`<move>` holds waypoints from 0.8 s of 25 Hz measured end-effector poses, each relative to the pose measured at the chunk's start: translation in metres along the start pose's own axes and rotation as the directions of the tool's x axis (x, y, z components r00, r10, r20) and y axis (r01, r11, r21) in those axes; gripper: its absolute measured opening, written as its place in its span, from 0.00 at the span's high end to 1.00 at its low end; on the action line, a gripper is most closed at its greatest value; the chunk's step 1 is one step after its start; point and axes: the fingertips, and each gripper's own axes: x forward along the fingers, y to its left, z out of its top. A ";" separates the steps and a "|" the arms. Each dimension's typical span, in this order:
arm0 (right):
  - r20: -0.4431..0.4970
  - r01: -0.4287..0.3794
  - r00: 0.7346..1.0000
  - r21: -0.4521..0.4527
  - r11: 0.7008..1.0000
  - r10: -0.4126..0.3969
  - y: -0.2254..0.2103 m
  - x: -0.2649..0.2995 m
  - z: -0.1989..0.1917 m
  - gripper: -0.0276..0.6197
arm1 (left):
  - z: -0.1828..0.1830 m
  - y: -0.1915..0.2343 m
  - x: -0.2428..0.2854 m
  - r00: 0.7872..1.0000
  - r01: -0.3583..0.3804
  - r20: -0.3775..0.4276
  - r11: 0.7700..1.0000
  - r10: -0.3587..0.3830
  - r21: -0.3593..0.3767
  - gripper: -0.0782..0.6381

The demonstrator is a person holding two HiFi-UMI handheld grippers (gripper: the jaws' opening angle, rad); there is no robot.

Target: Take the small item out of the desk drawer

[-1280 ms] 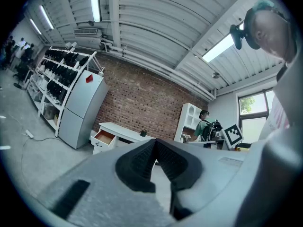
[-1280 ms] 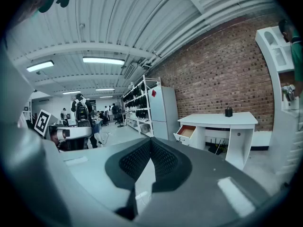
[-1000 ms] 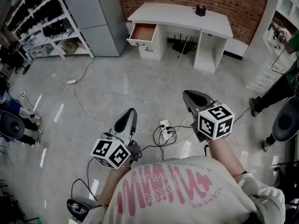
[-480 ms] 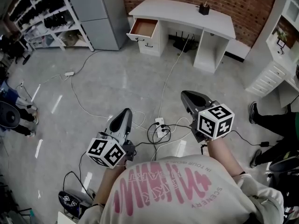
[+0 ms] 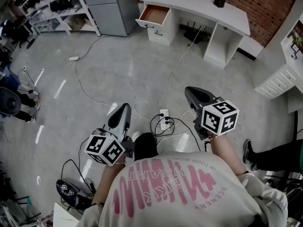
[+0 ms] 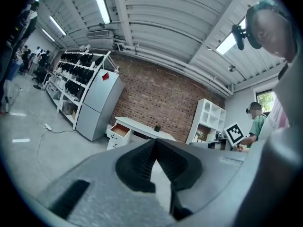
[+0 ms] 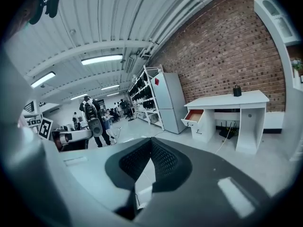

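The white desk [image 5: 201, 6] stands far off against the brick wall. Its top left drawer [image 5: 155, 14] is pulled open and shows a brown inside; I make out no item in it from here. My left gripper [image 5: 124, 107] and right gripper [image 5: 190, 90] are held over the floor, well short of the desk, pointing toward it. Both are shut with nothing between the jaws. In the left gripper view the desk [image 6: 142, 129] and drawer [image 6: 119, 130] sit just above the shut left gripper [image 6: 154, 141]. The right gripper [image 7: 150, 140] view shows the drawer [image 7: 193, 116] too.
Cables and a power strip [image 5: 164, 125] lie on the floor between me and the desk. A grey cabinet [image 5: 111, 4] and shelves [image 5: 52, 4] stand left of the desk, a white shelf unit [image 5: 284, 74] at right. A small dark pot [image 5: 218, 1] sits on the desk. A person's leg [image 5: 279, 152] is at right.
The view has shifted, so the desk now sits higher and further right. Both grippers stay shut in much the same place. The person at right has moved lower in the view.
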 end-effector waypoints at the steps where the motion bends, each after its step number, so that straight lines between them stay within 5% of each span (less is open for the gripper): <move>1: -0.002 -0.001 1.000 -0.001 1.000 0.001 0.000 0.006 0.002 0.94 | 0.001 0.004 0.003 1.000 0.002 -0.002 1.000 -0.002 -0.003 0.88; 20: -0.007 0.080 0.997 0.044 0.996 -0.079 0.000 0.154 0.057 0.94 | 0.086 0.128 0.106 0.990 0.135 -0.041 0.991 -0.135 -0.008 0.88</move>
